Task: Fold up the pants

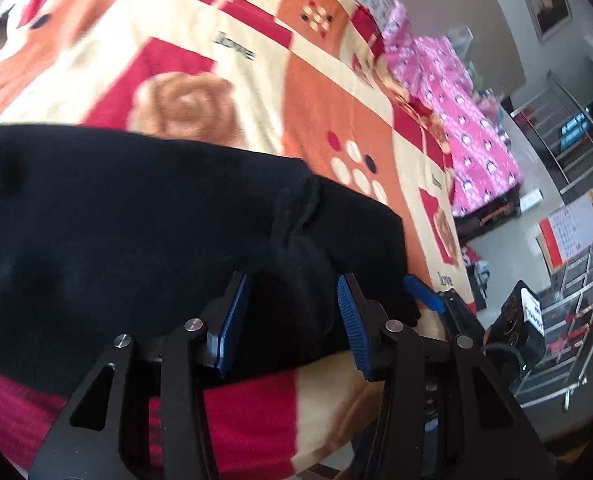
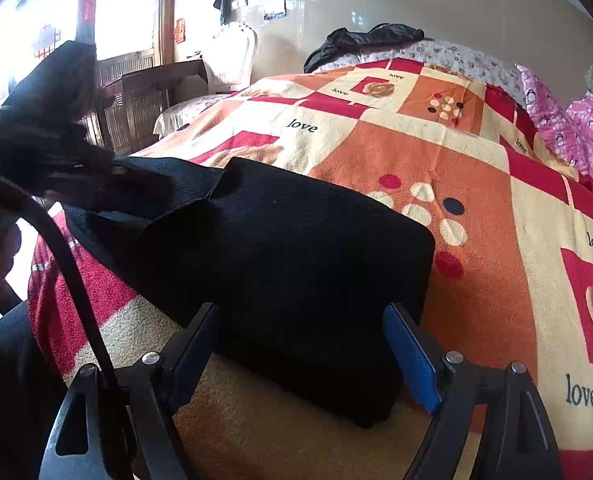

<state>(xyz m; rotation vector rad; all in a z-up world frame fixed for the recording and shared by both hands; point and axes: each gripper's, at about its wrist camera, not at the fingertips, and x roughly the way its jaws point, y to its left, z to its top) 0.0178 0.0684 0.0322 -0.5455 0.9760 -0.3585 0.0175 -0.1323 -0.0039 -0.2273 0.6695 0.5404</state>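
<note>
Black pants (image 1: 116, 220) lie folded on a red, orange and cream blanket (image 1: 156, 40) on a bed. My left gripper (image 1: 292, 316) is shut on a bunched fold of the pants between its blue pads. In the right wrist view the pants (image 2: 296, 248) form a flat block, with one part lifted up at the left (image 2: 56, 120). My right gripper (image 2: 306, 352) stands open, its pads either side of the near edge of the block and not pressing it. One blue finger (image 1: 422, 294) of the right gripper shows beside the pants' right corner.
A pink patterned quilt (image 2: 568, 120) lies along the far right of the bed, and a black garment (image 2: 364, 40) at its far end. Wooden furniture (image 2: 136, 100) stands by the window. A metal rack (image 1: 576, 160) stands past the bed's edge. A dark sleeve (image 2: 0, 380) is at lower left.
</note>
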